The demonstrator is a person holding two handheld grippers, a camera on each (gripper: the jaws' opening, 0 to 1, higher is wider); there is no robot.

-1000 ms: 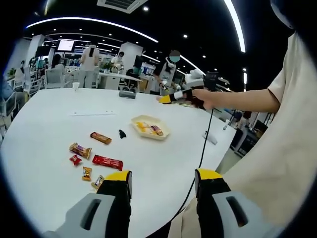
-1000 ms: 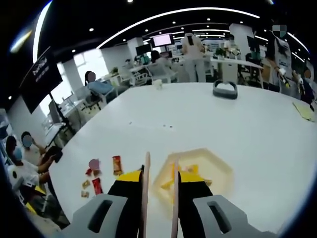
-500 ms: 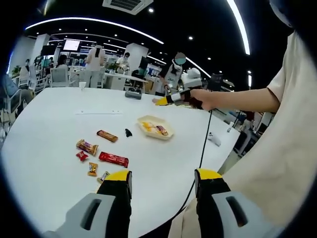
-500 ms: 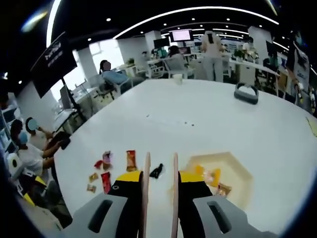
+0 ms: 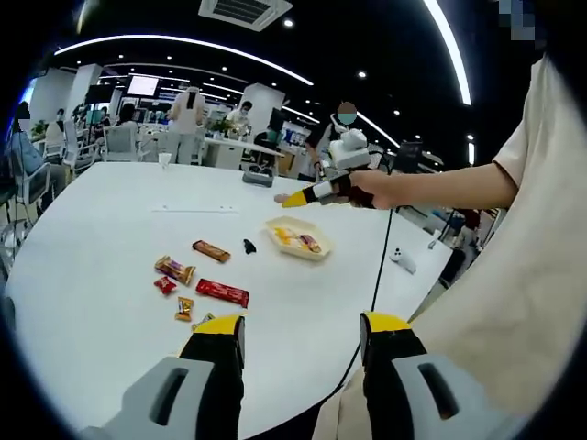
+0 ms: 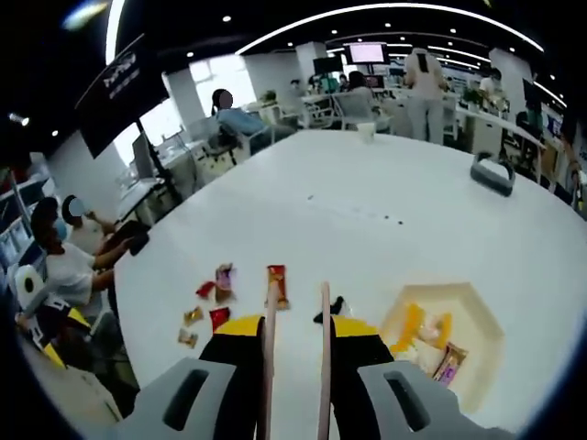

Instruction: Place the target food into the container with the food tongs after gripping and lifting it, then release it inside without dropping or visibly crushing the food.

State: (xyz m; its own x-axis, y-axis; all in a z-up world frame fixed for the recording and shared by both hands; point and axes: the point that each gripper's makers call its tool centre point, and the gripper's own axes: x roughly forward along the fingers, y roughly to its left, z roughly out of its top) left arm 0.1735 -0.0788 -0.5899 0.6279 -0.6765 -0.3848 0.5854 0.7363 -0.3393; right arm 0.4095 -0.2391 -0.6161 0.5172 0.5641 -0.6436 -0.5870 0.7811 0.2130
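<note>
Right gripper [image 6: 293, 316] clenches the tongs [image 6: 295, 357], raised over the table [image 6: 367, 211]; snacks [image 6: 225, 293] lie left of the tray [image 6: 459, 344]. Left gripper [image 5: 303, 330] jaws spread, empty

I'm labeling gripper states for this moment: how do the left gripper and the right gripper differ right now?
The left gripper has its jaws spread wide with nothing between them, while the right gripper is closed on a pair of food tongs, whose slim arms run between its jaws. The left gripper sits low near the white table's near edge; the right gripper is raised near the cream container. Both have yellow-tipped jaws on grey bodies.
</note>
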